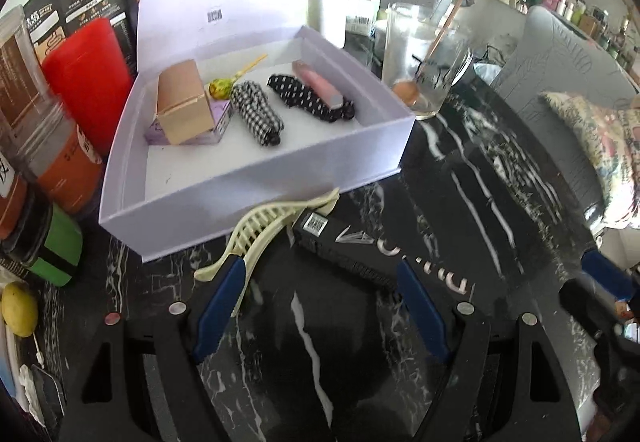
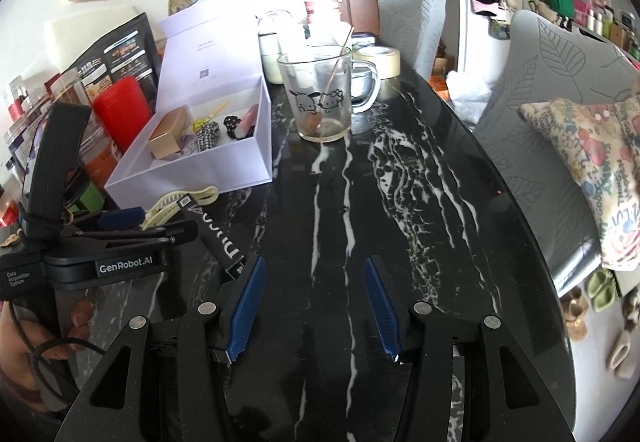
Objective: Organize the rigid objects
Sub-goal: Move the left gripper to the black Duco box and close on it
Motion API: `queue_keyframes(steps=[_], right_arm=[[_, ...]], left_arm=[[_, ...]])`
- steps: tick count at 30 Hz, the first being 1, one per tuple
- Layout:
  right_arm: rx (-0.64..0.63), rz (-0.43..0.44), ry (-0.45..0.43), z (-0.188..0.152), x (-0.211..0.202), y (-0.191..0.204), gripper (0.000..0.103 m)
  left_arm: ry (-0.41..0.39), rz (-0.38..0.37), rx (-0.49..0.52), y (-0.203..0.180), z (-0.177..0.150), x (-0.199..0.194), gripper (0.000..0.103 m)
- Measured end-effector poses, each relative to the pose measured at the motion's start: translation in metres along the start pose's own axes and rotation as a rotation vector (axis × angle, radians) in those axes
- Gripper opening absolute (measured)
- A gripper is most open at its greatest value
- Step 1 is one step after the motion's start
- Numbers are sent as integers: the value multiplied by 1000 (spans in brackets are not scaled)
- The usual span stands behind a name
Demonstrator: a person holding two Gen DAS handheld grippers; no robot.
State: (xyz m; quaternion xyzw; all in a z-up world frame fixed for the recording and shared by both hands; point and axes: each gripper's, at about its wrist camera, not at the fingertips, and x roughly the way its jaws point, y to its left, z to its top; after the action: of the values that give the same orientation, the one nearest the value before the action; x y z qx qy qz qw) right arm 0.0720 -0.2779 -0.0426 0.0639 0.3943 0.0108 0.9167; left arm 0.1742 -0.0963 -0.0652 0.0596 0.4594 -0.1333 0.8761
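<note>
Clear tabletop (image 2: 400,201) R of box (image 2: 224,165)

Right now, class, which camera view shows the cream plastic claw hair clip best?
The left wrist view: the cream plastic claw hair clip lies close and large, its teeth plain, beside the left gripper, whose jaws are open. The right wrist view shows the clip small, partly hidden behind that gripper.

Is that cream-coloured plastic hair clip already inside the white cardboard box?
No, the cream-coloured plastic hair clip lies on the black marble table, just outside the front wall of the white cardboard box.
</note>
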Motion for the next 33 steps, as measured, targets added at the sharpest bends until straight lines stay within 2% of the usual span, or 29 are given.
queue_keyframes(steps=[5, 11, 16, 22, 28, 32, 33], right_arm=[[1, -5, -3, 0, -2, 1, 51], [20, -31, -5, 0, -5, -7, 51], [25, -30, 2, -3, -3, -9, 51], [10, -20, 5, -4, -1, -5, 51], [-5, 3, 11, -5, 2, 4, 51], [-19, 15, 19, -6, 5, 11, 51], [-21, 19, 22, -6, 6, 13, 51]], left_arm=[[-43, 8, 7, -16, 17, 7, 78], [5, 53, 80, -32, 14, 30, 79], [47, 18, 32, -20, -6, 32, 78], [32, 38, 10, -4, -26, 18, 78], [42, 26, -4, 15, -44, 8, 78], [3, 5, 17, 20, -48, 2, 78], [-10, 1, 19, 20, -49, -1, 76]])
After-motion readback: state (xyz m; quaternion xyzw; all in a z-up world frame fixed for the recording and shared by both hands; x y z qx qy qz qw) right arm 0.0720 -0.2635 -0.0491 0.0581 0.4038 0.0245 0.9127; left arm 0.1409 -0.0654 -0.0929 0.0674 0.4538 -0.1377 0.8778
